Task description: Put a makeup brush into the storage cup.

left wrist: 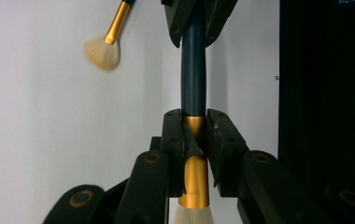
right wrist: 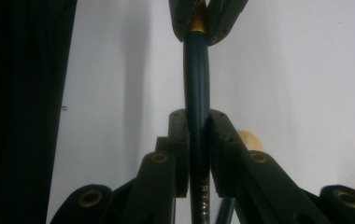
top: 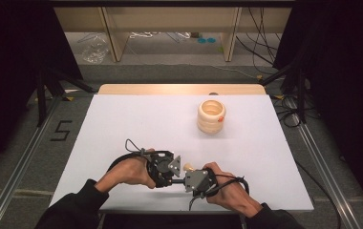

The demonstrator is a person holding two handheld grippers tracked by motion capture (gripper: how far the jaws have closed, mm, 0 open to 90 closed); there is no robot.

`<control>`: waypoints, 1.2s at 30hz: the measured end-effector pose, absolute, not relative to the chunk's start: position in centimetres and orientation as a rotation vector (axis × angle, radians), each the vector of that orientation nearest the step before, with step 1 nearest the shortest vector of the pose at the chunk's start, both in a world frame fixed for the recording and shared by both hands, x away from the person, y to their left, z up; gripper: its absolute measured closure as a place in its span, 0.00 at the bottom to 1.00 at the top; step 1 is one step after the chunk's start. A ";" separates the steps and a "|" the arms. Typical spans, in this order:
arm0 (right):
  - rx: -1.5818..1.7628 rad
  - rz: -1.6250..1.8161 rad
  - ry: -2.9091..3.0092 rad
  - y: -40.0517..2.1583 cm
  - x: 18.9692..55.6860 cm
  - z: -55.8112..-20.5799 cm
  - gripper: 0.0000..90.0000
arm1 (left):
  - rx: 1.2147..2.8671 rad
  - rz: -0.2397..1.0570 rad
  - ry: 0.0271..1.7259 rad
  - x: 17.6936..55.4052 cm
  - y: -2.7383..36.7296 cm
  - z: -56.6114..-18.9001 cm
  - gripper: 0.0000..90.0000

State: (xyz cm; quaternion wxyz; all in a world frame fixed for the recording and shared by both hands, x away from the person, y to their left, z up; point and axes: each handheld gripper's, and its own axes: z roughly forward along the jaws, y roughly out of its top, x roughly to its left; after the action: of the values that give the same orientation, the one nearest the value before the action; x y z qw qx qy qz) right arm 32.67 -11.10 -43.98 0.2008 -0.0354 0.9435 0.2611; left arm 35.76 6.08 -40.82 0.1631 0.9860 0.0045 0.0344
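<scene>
A make-up brush with a dark blue handle (left wrist: 193, 74) and a gold ferrule hangs level between my two grippers near the table's front edge. My left gripper (left wrist: 194, 116) is shut on the gold ferrule, and the pale bristles poke out behind its jaws. Facing it, my right gripper (right wrist: 198, 116) is shut on the blue handle (right wrist: 197, 70). In the high view the left gripper (top: 175, 178) and the right gripper (top: 187, 181) point at each other, tips almost meeting. A second brush (left wrist: 103, 52) with a fan of pale bristles lies on the table beside them.
A cream ribbed cup (top: 211, 116) with an orange spot stands on the white table (top: 136, 119) at the back right. The second brush's tuft (top: 187, 167) lies just behind the grippers. Dark floor drops off past the front edge.
</scene>
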 end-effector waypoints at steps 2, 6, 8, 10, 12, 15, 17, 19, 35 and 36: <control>-0.079 0.752 2.634 -11.0 32.6 -44.0 0.90 | 2.821 0.103 0.003 35.9 6.0 -40.8 0.86; -0.074 0.771 2.638 -11.1 32.7 -44.0 0.89 | 2.790 0.087 0.028 35.9 6.0 -40.8 0.86; -0.082 0.784 2.640 -11.0 32.6 -44.0 0.88 | 2.773 0.077 0.029 35.8 5.9 -40.7 0.86; -0.095 0.788 2.649 -11.0 32.6 -43.9 0.88 | 2.727 0.056 0.091 35.5 5.7 -40.9 0.86; -0.096 0.792 2.648 -11.0 32.6 -43.9 0.88 | 2.768 0.089 0.029 35.8 5.7 -40.7 0.86; -0.110 0.801 2.642 -11.0 32.7 -43.8 0.88 | 2.763 0.088 0.032 35.8 5.8 -40.6 0.86; -0.101 0.808 2.635 -11.0 32.6 -43.8 0.89 | 2.720 0.065 0.087 35.6 5.8 -40.8 0.86; -0.114 0.803 2.625 -11.1 32.7 -43.8 0.89 | 2.754 0.078 0.035 35.9 6.0 -40.5 0.86; -0.069 0.807 2.645 -11.6 32.5 -43.6 0.89 | 2.722 0.078 0.040 36.1 6.4 -40.8 0.84; -0.047 0.800 2.653 -11.6 32.3 -43.6 0.89 | 2.723 0.081 0.035 36.1 6.4 -40.8 0.84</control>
State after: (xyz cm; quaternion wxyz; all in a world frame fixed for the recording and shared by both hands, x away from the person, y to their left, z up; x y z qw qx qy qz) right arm 32.34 -11.58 -43.60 0.1840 -0.0166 0.9410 0.2836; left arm 36.13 6.39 -40.83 0.2071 0.9778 0.0125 0.0290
